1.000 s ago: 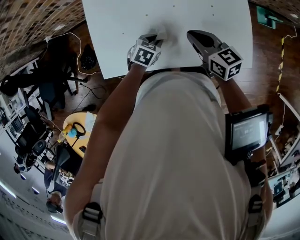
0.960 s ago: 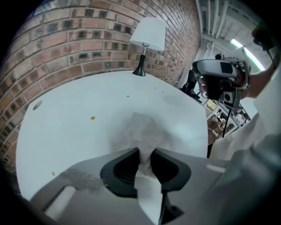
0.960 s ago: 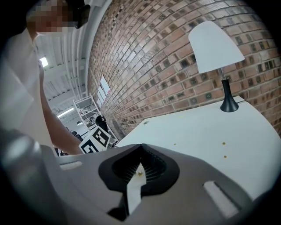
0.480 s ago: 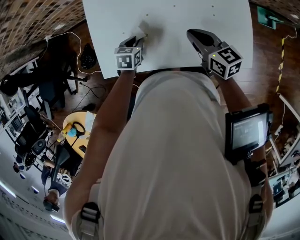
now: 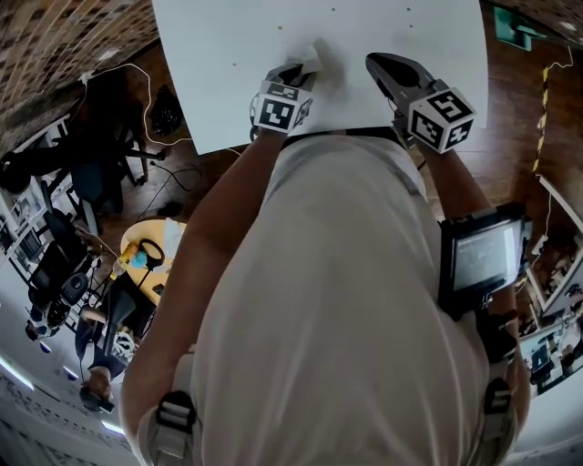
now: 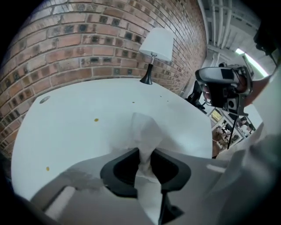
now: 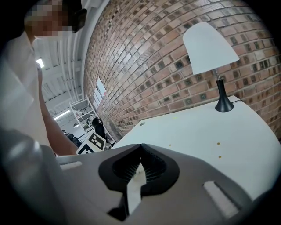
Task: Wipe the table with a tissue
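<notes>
A white tissue (image 5: 315, 60) lies crumpled on the white table (image 5: 410, 27) near its front edge. My left gripper (image 5: 298, 75) points down at the table and is shut on it. In the left gripper view the tissue (image 6: 145, 129) is pinched between the black jaws of my left gripper (image 6: 145, 154) and bunches up ahead of them, against the tabletop (image 6: 79, 118). My right gripper (image 5: 375, 65) hovers to the right of the tissue, apart from it. In the right gripper view my right gripper (image 7: 140, 148) has its jaw tips together with nothing between them.
A white-shaded lamp (image 6: 157, 46) (image 7: 210, 48) stands at the table's far edge by the brick wall. A few small yellow specks (image 6: 96, 119) dot the tabletop. Left of the table there are chairs, cables and a round yellow table (image 5: 150, 259) on the wooden floor.
Half a second ago my left gripper was further left along the table's front edge. It has slid back right with the tissue, to about where it was before. The right gripper has stayed put.
</notes>
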{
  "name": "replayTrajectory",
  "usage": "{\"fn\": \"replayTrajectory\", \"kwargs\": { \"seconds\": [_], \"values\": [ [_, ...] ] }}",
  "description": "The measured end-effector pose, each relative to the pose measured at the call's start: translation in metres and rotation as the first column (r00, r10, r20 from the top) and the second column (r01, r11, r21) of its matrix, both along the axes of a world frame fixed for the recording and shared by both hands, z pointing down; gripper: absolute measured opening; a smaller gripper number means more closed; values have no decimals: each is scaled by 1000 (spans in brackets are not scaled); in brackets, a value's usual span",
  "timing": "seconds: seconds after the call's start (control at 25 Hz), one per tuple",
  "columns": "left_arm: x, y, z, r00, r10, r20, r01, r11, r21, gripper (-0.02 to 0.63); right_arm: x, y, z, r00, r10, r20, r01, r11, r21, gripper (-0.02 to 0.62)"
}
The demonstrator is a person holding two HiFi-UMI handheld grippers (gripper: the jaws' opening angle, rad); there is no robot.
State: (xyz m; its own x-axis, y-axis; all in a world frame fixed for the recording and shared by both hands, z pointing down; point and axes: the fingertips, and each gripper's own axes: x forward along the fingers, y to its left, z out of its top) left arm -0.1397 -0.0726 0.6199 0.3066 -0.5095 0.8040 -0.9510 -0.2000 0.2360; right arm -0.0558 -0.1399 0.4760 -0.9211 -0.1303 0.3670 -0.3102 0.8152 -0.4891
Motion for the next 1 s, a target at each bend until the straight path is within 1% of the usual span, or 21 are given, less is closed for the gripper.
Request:
{"fn": "replayTrajectory", "kwargs": {
  "seconds": [0.12,0.24,0.32,0.36,0.44,0.6,0.68,0.84,1.0],
  "values": [
    [22,0,1,996,51,-68,-53,998,-28,81,7,-2,3,1000,22,4,-22,1000,-17,7],
    [42,2,-3,982,100,-162,-112,991,-71,81,11,-3,5,999,48,6,-47,998,-38,6],
    [53,4,-6,967,102,-234,-128,987,-99,81,12,-5,3,998,62,14,-61,997,-51,8],
    [55,5,-7,961,89,-260,-120,987,-107,81,12,-6,1,998,64,18,-63,997,-51,8],
    [52,5,-10,955,50,-293,-81,992,-97,81,10,-7,-3,998,59,23,-58,997,-44,8],
    [41,7,-22,932,-20,-363,14,1000,-21,81,7,-7,-5,998,54,33,-52,997,-52,8],
    [29,10,-28,925,-55,-376,64,998,13,81,4,-7,-4,998,50,38,-47,997,-65,7],
    [-9,21,-36,926,-139,-351,170,984,61,81,-11,-1,2,999,16,35,-13,997,-71,7],
    [-42,32,-40,915,-248,-319,287,954,82,81,-23,3,1,999,-27,36,30,997,-69,8]
  ]
}}
